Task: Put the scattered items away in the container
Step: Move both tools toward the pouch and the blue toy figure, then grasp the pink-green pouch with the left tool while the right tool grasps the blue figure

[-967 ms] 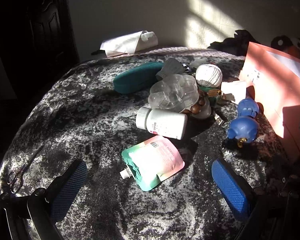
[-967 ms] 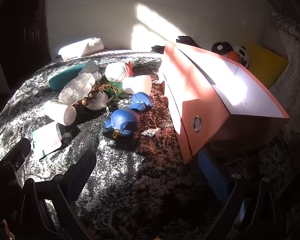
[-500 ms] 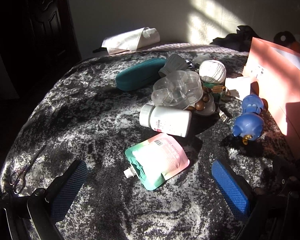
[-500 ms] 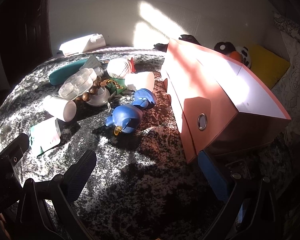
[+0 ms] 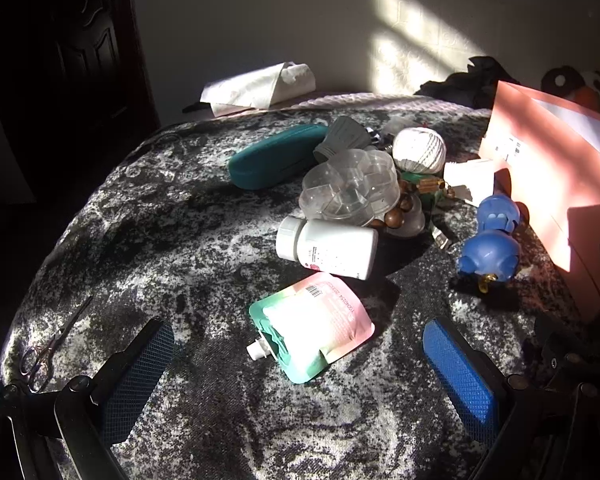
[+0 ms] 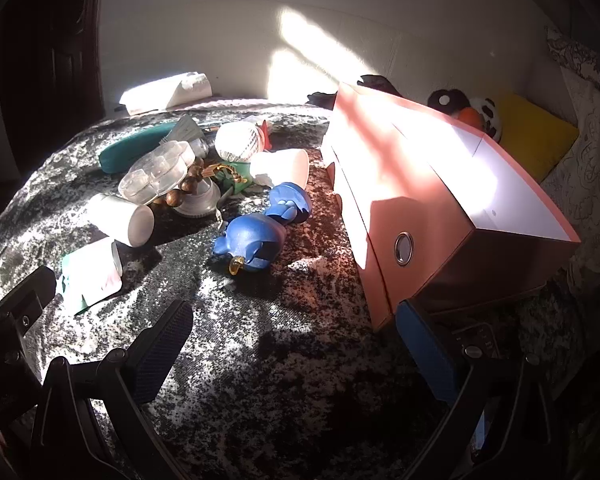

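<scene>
A pink drawer box [image 6: 416,184] with a ring pull [image 6: 403,246] stands at the right; it also shows in the left wrist view [image 5: 556,184]. Scattered items lie left of it: a green-pink spout pouch [image 5: 312,326], a white pill bottle [image 5: 328,248], a clear flower-shaped case [image 5: 350,188], a teal glasses case [image 5: 274,156], a twine ball [image 5: 419,150], wooden beads [image 5: 398,214] and two blue toys [image 5: 490,258]. My left gripper [image 5: 296,364] is open, empty, just short of the pouch. My right gripper [image 6: 296,352] is open, empty, before the box's near corner.
Small scissors [image 5: 44,354] lie at the left edge of the mottled black-and-white cover [image 5: 160,240]. A folded white cloth [image 5: 260,88] lies at the back. A yellow cushion [image 6: 536,136] and plush toys [image 6: 472,114] sit behind the box.
Both grippers have shifted slightly; the items sit a little lower and further right in the left wrist view. Nothing was grasped or moved.
</scene>
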`<action>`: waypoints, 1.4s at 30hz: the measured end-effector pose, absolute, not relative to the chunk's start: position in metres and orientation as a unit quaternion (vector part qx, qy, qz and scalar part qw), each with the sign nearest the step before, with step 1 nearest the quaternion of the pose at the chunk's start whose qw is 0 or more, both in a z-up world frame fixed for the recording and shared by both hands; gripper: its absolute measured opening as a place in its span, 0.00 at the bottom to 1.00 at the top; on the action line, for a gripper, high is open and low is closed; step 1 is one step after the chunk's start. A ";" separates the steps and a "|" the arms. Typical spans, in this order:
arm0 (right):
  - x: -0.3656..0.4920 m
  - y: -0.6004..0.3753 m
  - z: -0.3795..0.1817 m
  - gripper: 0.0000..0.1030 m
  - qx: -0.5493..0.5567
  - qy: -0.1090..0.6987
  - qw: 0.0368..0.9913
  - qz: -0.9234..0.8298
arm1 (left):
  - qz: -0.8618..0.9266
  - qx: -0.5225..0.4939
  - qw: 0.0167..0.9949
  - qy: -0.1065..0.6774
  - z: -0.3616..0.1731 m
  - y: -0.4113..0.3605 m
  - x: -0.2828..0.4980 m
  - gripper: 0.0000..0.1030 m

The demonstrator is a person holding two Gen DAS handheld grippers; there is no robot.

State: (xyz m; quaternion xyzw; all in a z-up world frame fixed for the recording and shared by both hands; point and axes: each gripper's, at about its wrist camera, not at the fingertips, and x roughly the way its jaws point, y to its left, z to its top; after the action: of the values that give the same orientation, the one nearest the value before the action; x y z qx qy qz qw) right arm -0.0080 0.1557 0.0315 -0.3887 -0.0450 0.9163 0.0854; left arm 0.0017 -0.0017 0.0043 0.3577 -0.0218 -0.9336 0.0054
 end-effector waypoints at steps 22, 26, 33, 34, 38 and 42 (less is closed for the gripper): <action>-0.006 0.154 0.037 1.00 -0.380 -0.047 0.085 0.920 | -0.937 0.349 0.005 -0.019 0.009 -0.002 0.002 1.00; -0.006 0.153 0.036 1.00 -0.379 -0.047 0.084 0.920 | -0.937 0.349 0.006 -0.019 0.009 -0.002 0.002 1.00; -0.006 0.153 0.037 1.00 -0.379 -0.047 0.081 0.921 | -0.937 0.350 0.004 -0.017 0.009 -0.004 0.002 1.00; -0.006 0.153 0.037 1.00 -0.378 -0.047 0.077 0.921 | -0.937 0.350 0.004 -0.015 0.009 -0.005 0.002 1.00; -0.007 0.154 0.038 1.00 -0.369 -0.051 0.057 0.926 | -0.933 0.361 0.010 -0.006 0.004 -0.014 -0.002 1.00; -0.016 0.160 0.038 0.99 -0.370 -0.052 0.027 0.927 | -0.928 0.371 0.023 -0.001 -0.006 -0.027 -0.007 1.00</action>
State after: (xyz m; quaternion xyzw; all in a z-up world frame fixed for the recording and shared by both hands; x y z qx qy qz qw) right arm -0.0162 0.1599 0.0379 -0.3695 -0.0517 0.9274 0.0269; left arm -0.0065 -0.0267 -0.0057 0.3707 -0.0005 -0.9285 0.0226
